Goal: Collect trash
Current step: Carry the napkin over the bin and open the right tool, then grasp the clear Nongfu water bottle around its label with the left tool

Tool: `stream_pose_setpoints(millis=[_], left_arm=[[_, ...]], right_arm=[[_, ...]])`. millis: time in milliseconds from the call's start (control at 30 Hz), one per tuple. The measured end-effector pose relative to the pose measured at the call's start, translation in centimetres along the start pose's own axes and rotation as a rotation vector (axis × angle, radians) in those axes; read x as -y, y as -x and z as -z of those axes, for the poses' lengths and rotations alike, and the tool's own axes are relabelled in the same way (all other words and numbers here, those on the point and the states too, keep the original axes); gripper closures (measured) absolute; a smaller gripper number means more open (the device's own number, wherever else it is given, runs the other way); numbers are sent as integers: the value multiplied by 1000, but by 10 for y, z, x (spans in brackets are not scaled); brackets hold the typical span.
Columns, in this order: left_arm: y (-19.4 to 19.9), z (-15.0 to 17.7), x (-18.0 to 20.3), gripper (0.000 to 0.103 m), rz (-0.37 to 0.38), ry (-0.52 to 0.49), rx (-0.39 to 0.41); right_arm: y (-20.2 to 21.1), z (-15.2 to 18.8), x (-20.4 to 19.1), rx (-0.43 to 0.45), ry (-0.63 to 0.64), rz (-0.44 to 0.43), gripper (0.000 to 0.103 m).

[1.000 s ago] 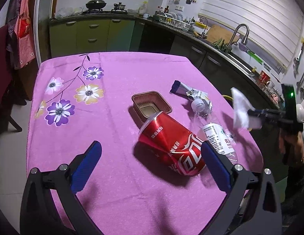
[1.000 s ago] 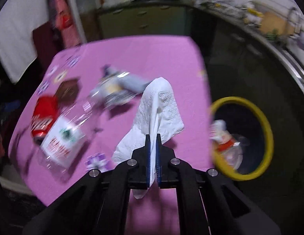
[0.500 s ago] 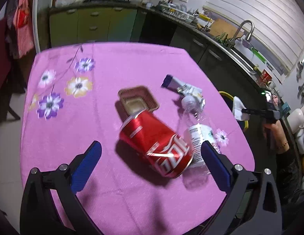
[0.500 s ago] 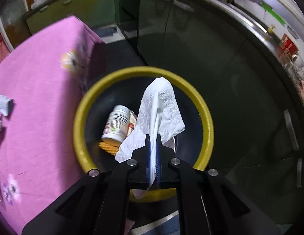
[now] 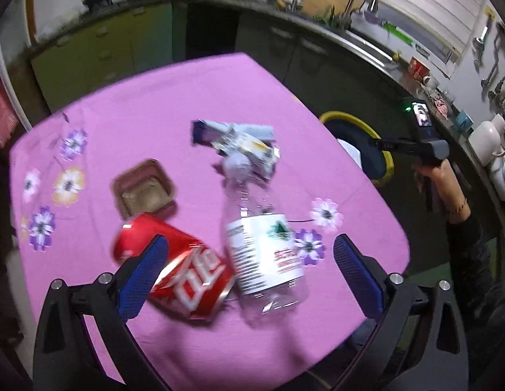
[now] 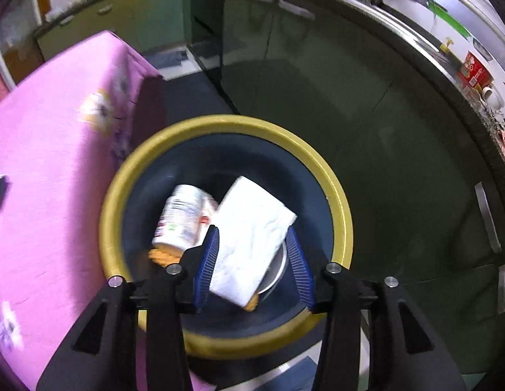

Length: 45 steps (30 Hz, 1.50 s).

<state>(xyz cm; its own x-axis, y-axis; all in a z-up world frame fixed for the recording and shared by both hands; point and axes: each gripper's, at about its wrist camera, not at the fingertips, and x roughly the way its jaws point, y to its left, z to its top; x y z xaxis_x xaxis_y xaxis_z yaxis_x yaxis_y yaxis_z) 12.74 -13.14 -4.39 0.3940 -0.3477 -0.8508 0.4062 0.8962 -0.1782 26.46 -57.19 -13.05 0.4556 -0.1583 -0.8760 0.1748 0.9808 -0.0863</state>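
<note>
The right gripper [image 6: 254,262] is hanging over the bin [image 6: 337,192], pointing down into it, and its jaws are opening. The tissue [image 6: 252,244] is lying loose between the two blue pads [image 6: 206,260]; neither pad is pressing on it, and whether it is still touching the left one is unclear. Just left of the left jaw, inside the bin, a white bottle [image 6: 182,218] is lying on its side, with something orange [image 6: 162,255] at its lower end. The bin is standing on the floor just beside the edge of the table [image 6: 57,163], well left of the jaws.

The left gripper [image 5: 250,265] is hovering above the table [image 5: 219,97] with its jaws standing wide apart and nothing gripped. The clear bottle [image 5: 265,254] is lying between the jaws, nearer the left pad than the right, its cap end pointing away from them. The can [image 5: 184,280] is lying on its side partly behind the left pad [image 5: 145,277], touching the bottle. Beyond the left jaw, a brown tray [image 5: 143,189] is sitting upright. Straight ahead of the jaws, past the bottle's cap, a crumpled wrapper [image 5: 239,143] is resting on the cloth. Far off to the right of the right jaw, the person's hand [image 5: 438,176] is holding the other gripper [image 5: 379,143] over the bin [image 5: 353,119]; this view is blurred
</note>
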Motion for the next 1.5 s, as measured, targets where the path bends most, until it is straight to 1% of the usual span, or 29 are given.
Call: stream_pose_setpoints(millis=[33,67,100,233,367,567,667,833,900,933,1000,1133,1267,1500], left_arm=[[-5,-4,2,7,10,3,-25],[-13,-11,7,7,21,2,-68],[-20,-16,10,7,18,0,-100],[-43,-30,17,7,-31,-4,-200],[-70,-39,16,7,-65,27,-309],[-101,-38,10,7,-92,100,-438],[-112,-37,7,7,-105,135,-479],[-122,-36,9,9,-110,150,-508],[-127,-37,10,18,-116,154,-521],[-130,-36,11,19,-117,159,-527],[-135,-35,13,26,-119,157,-540],[-141,-31,19,30,-126,151,-565],[-143,-23,19,38,-125,155,-576],[-146,-20,17,39,-120,147,-572]], right_arm=[[8,3,-1,16,4,-12,57],[13,7,-7,25,8,-16,56],[20,12,-10,35,13,-25,56],[37,23,-15,62,21,-70,55],[49,32,-22,73,27,-100,54],[57,45,-31,77,41,-128,52],[58,46,-32,81,45,-134,51],[54,44,-33,79,47,-147,51],[53,44,-35,76,53,-153,51],[52,45,-36,75,55,-155,51],[52,45,-37,74,56,-157,51],[51,45,-37,75,53,-161,51],[51,46,-36,77,47,-163,51],[53,47,-36,78,48,-170,51]])
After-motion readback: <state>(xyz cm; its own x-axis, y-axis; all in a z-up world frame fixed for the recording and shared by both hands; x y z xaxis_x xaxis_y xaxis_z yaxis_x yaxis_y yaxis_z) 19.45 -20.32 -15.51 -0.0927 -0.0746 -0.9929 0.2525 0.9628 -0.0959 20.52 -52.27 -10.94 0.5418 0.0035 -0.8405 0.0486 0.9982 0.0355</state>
